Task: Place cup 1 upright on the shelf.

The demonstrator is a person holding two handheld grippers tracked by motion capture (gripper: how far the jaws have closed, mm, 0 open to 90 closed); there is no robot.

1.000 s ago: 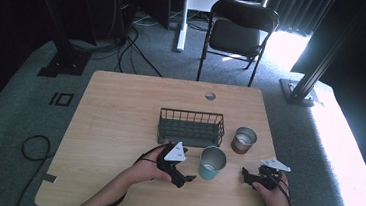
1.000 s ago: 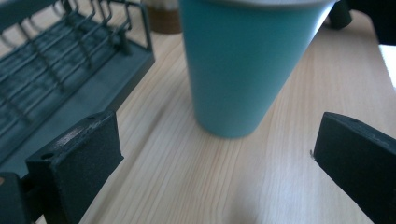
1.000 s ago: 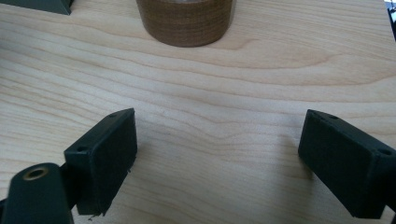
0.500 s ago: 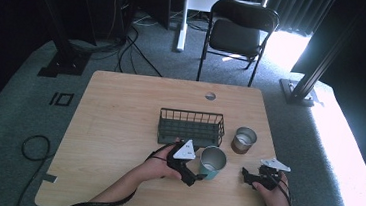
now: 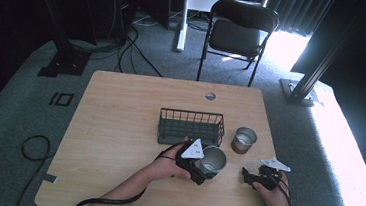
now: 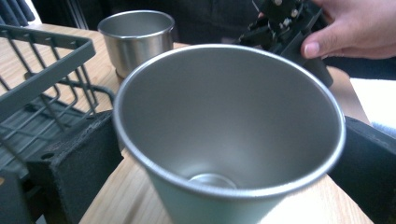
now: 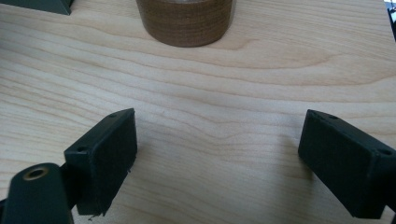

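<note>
On the wooden table [image 5: 118, 127], the left hand-held gripper [image 5: 204, 166] clamps a steel cup [image 5: 213, 159], best kept upright and lifted squarely toward the wire basket [image 5: 191, 127], while the right hand-held gripper [image 5: 249, 176] rests wide open.

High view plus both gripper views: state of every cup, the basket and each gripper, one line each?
Near cup: upright, nothing visible inside, between the left gripper's jaws.
Far cup: upright on the table, untouched, right of the basket.
Wire basket: upright, nothing visible inside.
Left gripper: jaws either side of the near cup; grip not confirmable.
Right gripper: open, holding nothing, over bare table.
</note>
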